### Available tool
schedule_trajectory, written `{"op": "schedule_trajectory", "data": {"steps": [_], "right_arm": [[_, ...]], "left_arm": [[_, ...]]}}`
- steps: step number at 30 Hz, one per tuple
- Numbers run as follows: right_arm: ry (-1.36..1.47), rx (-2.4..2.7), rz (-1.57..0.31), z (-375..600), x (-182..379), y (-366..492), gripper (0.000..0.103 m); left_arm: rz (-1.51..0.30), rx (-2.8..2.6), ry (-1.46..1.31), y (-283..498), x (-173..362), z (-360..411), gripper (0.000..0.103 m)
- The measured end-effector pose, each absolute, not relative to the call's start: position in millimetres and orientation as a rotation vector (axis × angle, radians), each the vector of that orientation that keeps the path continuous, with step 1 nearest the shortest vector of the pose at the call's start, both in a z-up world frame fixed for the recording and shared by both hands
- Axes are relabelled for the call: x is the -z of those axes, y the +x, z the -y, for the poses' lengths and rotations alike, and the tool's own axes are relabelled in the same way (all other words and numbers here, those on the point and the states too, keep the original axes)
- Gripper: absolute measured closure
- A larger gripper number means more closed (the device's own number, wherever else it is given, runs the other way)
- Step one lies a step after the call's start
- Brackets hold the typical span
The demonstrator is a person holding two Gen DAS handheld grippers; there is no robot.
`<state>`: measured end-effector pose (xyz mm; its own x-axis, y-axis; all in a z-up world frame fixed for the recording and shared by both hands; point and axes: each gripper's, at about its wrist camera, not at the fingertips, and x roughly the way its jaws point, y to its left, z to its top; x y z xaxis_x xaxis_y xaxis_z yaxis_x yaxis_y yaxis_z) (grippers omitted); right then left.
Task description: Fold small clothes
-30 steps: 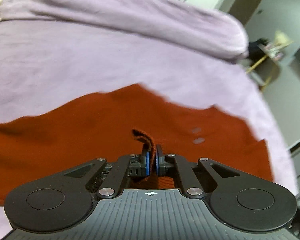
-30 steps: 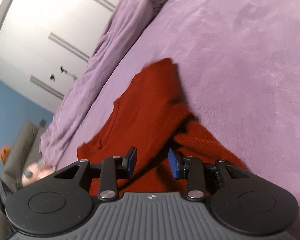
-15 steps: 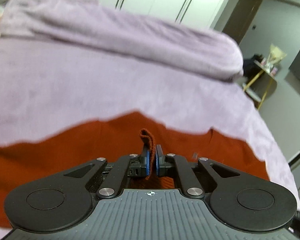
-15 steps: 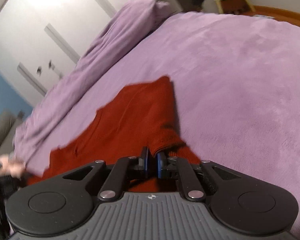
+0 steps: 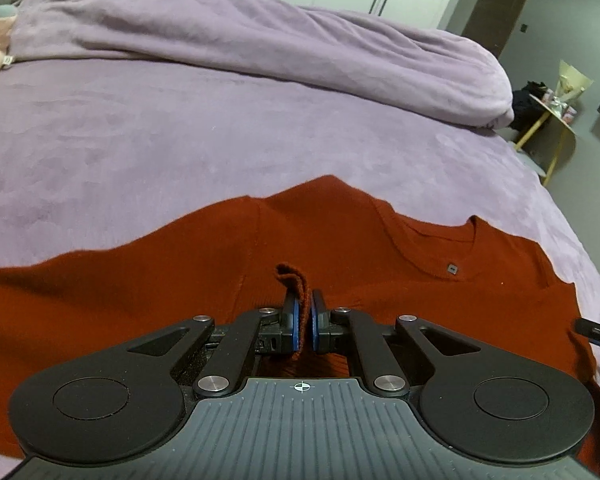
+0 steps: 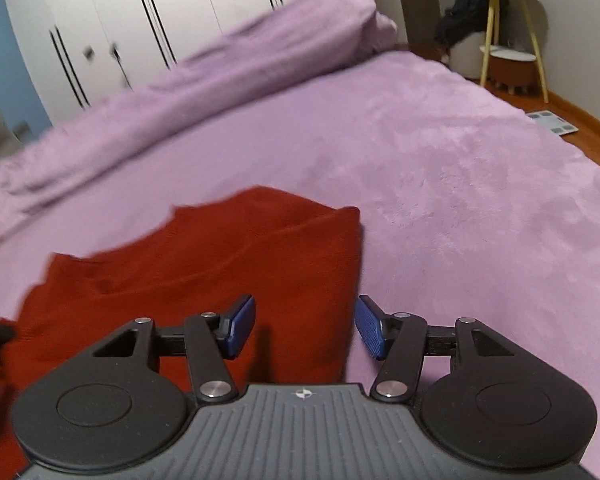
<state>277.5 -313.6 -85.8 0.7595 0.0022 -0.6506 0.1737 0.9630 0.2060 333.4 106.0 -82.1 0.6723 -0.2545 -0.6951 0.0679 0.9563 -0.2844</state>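
Rust-red knit fills the near part of both views: we see the small sweater (image 5: pixel 140 280) spread flat on the purple bed (image 5: pixel 180 140). Our left tool (image 5: pixel 303 326) is clenched on a narrow strip of the sweater's fabric, which stands up between its blue pads and curls over at the top. Only the left wrist view shows the round neckline with its little dark tag (image 5: pixel 452 268), just right of the pinched strip. Our right tool (image 6: pixel 305 326) is released, jaws spread wide with nothing between them; it hangs over the sweater's right edge (image 6: pixel 352 280), one pad above red knit, the other above bare bedcover. The right wrist view alone shows that edge running straight away from us to a corner. A rumpled purple duvet (image 5: pixel 300 48) lies along the far side of the bed, with white wardrobe doors (image 6: pixel 120 20) behind it. The yellow-legged side table (image 6: pixel 504 24) appears sharply in the right view.
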Motion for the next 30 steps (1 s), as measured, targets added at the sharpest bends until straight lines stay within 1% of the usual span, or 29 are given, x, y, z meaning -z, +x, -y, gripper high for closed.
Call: {"op": "schedule_trajectory", "data": {"steps": [1,2,3,4,6,9,11,12,14,16,17,20,22,23,24,25,26,29,30], "right_arm": [[0.262,0.099,-0.719,314,89,286,0.049],[0.266,0.094,-0.709,314,91,287,0.053],[0.260,0.084,-0.695,312,91,289,0.068],[0.246,0.079,-0.686,310,89,290,0.093],[0.187,0.086,-0.640,304,84,286,0.095],[0.106,0.100,-0.515,291,74,273,0.096],[0.078,0.126,-0.482,287,79,273,0.096],[0.069,0.136,-0.497,287,83,277,0.095],[0.040,0.164,-0.571,284,95,287,0.093],[0.046,0.199,-0.572,283,92,286,0.085],[0.063,0.208,-0.555,282,87,283,0.082],[0.096,0.138,-0.506,268,72,272,0.081],[0.100,-0.007,-0.527,243,71,270,0.081],[0.097,-0.082,-0.543,228,72,271,0.081],[0.094,-0.139,-0.558,215,74,272,0.081],[0.086,-0.206,-0.580,198,79,274,0.081],[0.073,-0.241,-0.600,185,84,276,0.081],[-0.038,-0.213,-0.658,168,104,278,0.082],[-0.064,-0.181,-0.652,171,109,276,0.082]], "left_arm": [[-0.809,0.189,-0.245,332,80,-106,0.096],[-0.801,0.191,-0.245,333,79,-107,0.096],[-0.794,0.194,-0.248,333,78,-107,0.096],[-0.790,0.202,-0.251,334,76,-106,0.096],[-0.767,0.218,-0.242,334,71,-106,0.096],[-0.700,0.193,-0.202,330,64,-104,0.096],[-0.669,0.150,-0.154,329,68,-102,0.096],[-0.675,0.136,-0.137,330,71,-101,0.096],[-0.736,0.109,-0.116,334,86,-101,0.095],[-0.814,0.054,-0.087,338,98,-103,0.092],[-0.811,0.027,-0.079,335,98,-105,0.085],[-0.748,0.003,-0.106,318,83,-110,0.082],[-0.697,0.032,-0.172,307,71,-105,0.068],[-0.685,0.062,-0.203,305,68,-99,0.047],[-0.685,0.098,-0.227,304,66,-92,0.029],[-0.693,0.133,-0.237,305,69,-84,0.025],[-0.715,0.158,-0.221,308,74,-75,0.025],[-0.827,0.110,-0.120,320,100,-57,0.031],[-0.802,0.112,-0.101,317,103,-56,0.031]]}}
